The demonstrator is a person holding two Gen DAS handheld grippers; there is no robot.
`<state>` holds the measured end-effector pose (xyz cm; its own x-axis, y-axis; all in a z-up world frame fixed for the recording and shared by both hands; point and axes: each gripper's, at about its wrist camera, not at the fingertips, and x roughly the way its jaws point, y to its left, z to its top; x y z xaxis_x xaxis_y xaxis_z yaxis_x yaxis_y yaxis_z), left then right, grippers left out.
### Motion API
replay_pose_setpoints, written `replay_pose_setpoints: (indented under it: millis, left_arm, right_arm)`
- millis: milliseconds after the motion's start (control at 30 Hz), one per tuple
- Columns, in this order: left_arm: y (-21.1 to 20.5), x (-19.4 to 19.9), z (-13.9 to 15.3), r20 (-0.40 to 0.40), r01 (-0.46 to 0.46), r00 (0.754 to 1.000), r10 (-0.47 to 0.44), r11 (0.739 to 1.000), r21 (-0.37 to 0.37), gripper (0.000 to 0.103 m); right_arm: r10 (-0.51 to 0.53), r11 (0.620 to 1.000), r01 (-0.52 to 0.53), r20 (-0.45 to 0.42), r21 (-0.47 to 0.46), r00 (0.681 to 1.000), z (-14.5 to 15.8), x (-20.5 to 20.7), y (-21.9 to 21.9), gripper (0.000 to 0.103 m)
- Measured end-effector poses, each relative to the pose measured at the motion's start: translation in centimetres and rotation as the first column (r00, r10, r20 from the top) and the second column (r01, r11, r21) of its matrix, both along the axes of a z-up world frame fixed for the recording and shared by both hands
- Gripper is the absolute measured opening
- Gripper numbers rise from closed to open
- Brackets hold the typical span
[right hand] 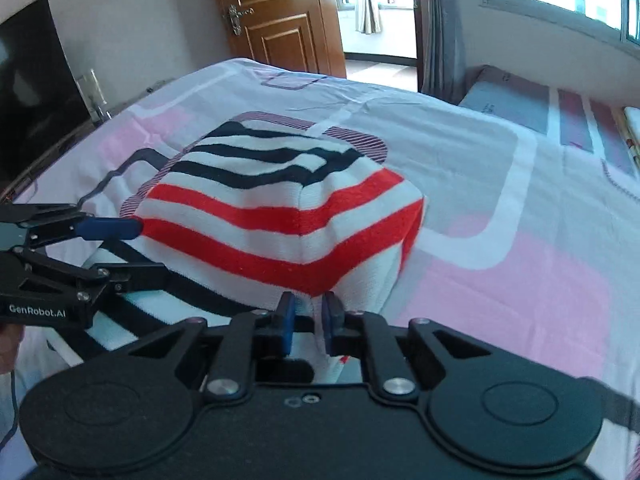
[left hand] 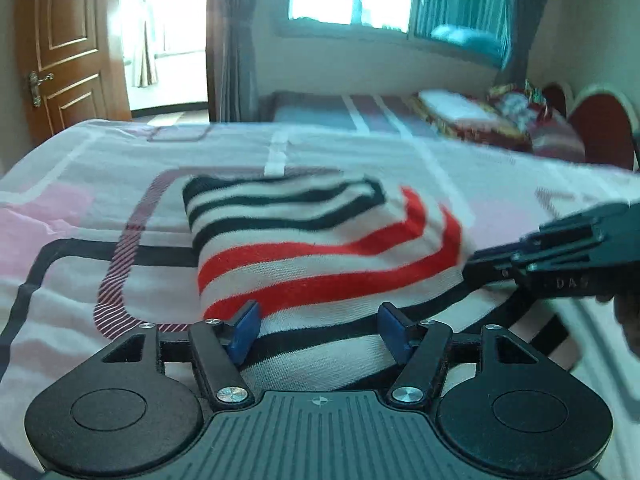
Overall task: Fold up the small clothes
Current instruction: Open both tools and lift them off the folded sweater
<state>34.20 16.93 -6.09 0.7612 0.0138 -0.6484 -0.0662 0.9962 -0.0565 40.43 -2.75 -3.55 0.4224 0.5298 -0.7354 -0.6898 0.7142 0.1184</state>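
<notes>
A striped garment (left hand: 320, 248), white with red and black bands, lies partly folded on the bed; it also shows in the right wrist view (right hand: 276, 216). My left gripper (left hand: 320, 328) is open, its blue pads (left hand: 245, 332) spread over the garment's near edge. It shows from the side at the left of the right wrist view (right hand: 116, 248). My right gripper (right hand: 308, 320) is shut on the near edge of the garment's folded layer and holds it raised. In the left wrist view it (left hand: 476, 266) enters from the right at the garment's right corner.
The bed sheet (right hand: 500, 208) is patterned pink, white and grey. A wooden door (right hand: 276, 12), a curtain (right hand: 444, 28) and windows stand beyond it. A second bed with folded bedding (left hand: 460, 116) lies behind. A dark screen (right hand: 32, 92) stands at the left.
</notes>
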Motion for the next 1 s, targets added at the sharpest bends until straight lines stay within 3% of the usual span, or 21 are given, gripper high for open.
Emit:
replay_pose_setpoints:
  millis: [67, 200, 267, 300, 333, 367, 433, 467, 533, 567, 633, 700, 867, 1000]
  left_arm:
    - [0.1, -2.5, 1.1, 0.040, -0.007, 0.999, 0.007, 1.000, 0.005, 0.065]
    - [-0.3, -4.8, 0.1, 0.024, -0.041, 0.999, 0.041, 0.999, 0.013, 0.065]
    - [-0.8, -4.8, -1.4, -0.002, -0.044, 0.999, 0.045, 0.996, 0.079, 0.065]
    - [-1.0, -4.8, -1.9, -0.006, -0.043, 0.999, 0.044, 0.993, 0.110, 0.065]
    - [-1.0, -4.9, -2.0, -0.005, -0.052, 0.999, 0.053, 0.992, 0.112, 0.065]
    - [-0.9, -5.3, -1.7, -0.005, -0.064, 0.998, 0.065, 0.993, 0.101, 0.065]
    - [-1.1, -6.6, -0.6, 0.007, -0.091, 0.996, 0.090, 0.991, 0.101, 0.065]
    - [-1.3, -7.6, 0.0, 0.028, -0.096, 0.995, 0.093, 0.989, 0.113, 0.065]
    - [-2.0, -10.2, 1.4, 0.075, -0.108, 0.992, 0.100, 0.986, 0.124, 0.090]
    - [-2.5, -11.9, 2.3, 0.123, -0.128, 0.986, 0.113, 0.984, 0.127, 0.102]
    - [-3.5, -14.9, 4.1, 0.181, -0.134, 0.977, 0.110, 0.983, 0.123, 0.103]
    - [-4.1, -17.0, 5.4, 0.195, -0.137, 0.974, 0.115, 0.985, 0.102, 0.103]
    - [-6.0, -22.8, 7.7, 0.200, -0.102, 0.976, 0.083, 0.991, 0.084, 0.103]
    - [-7.5, -26.8, 8.4, 0.194, -0.091, 0.979, 0.057, 0.981, 0.169, 0.103]
  right_arm:
    - [-0.005, 1.000, 0.004, 0.037, 0.022, 0.999, 0.9, -1.6, -0.3, 0.023]
    - [0.061, 0.997, -0.067, 0.104, 0.046, 0.993, 1.8, -5.7, -1.7, 0.023]
    - [0.099, 0.995, -0.098, 0.108, -0.015, 0.989, 0.8, -6.5, -1.0, 0.019]
    - [0.090, 0.994, -0.083, 0.102, -0.072, 0.991, -0.1, -6.4, -0.7, 0.011]
    - [0.062, 0.993, -0.052, 0.088, -0.107, 0.994, -1.0, -6.0, -0.7, 0.008]
    - [0.033, 0.997, -0.028, 0.058, -0.077, 0.998, -1.2, -5.6, -1.2, 0.009]
    - [-0.024, 0.999, 0.025, 0.023, -0.047, 0.999, -0.7, -5.5, -1.9, 0.019]
    - [-0.039, 0.999, 0.040, 0.037, -0.033, 0.999, 0.1, -6.0, -2.3, 0.019]
    - [-0.068, 0.997, 0.066, 0.051, 0.032, 0.996, 2.0, -7.7, -3.5, 0.026]
    - [-0.089, 0.995, 0.086, 0.056, 0.049, 0.994, 2.8, -8.6, -4.2, 0.034]
    - [-0.126, 0.989, 0.118, 0.082, 0.092, 0.989, 4.6, -11.0, -5.5, 0.042]
    - [-0.151, 0.984, 0.140, 0.093, 0.112, 0.984, 5.7, -13.9, -6.7, 0.076]
    - [-0.207, 0.975, 0.197, 0.101, 0.098, 0.973, 7.3, -20.5, -8.2, 0.090]
    - [-0.208, 0.977, 0.202, 0.106, 0.063, 0.972, 8.0, -25.6, -8.4, 0.102]
